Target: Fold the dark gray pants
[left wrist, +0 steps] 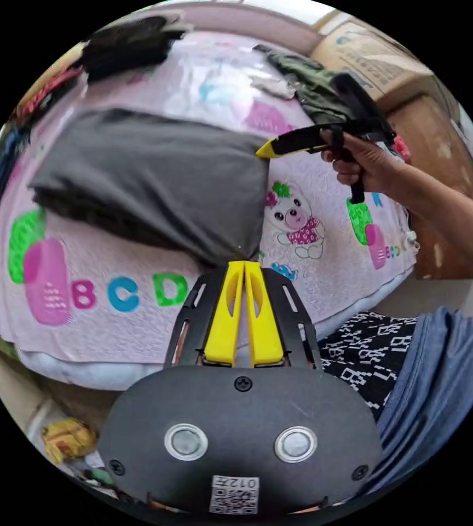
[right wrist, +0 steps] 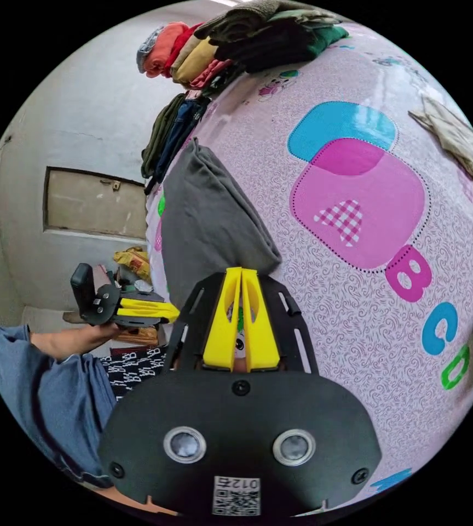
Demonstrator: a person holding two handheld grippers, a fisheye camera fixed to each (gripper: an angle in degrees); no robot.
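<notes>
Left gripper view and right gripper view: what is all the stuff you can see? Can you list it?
pants: one, dark gray, folded on the bed
bed sheet: one, pink with coloured letters
clothes pile: one, mixed colours, far bed edge
green garment: one, crumpled on the bed
cardboard box: one, brown, beside the bed
left tool: yellow jaws shut, empty, near the pants
right tool: yellow jaws shut, empty, near the pants
hand: holds the right tool

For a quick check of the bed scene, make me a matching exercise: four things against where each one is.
Things:
1. dark gray pants
2. cardboard box
3. stack of folded clothes
4. right hand-held gripper

Places:
A. far edge of the bed, by the wall
B. held just off the pants' corner
C. folded on the pink sheet
D. beyond the bed's far corner

Pairs: 1-C, 2-D, 3-A, 4-B
</notes>
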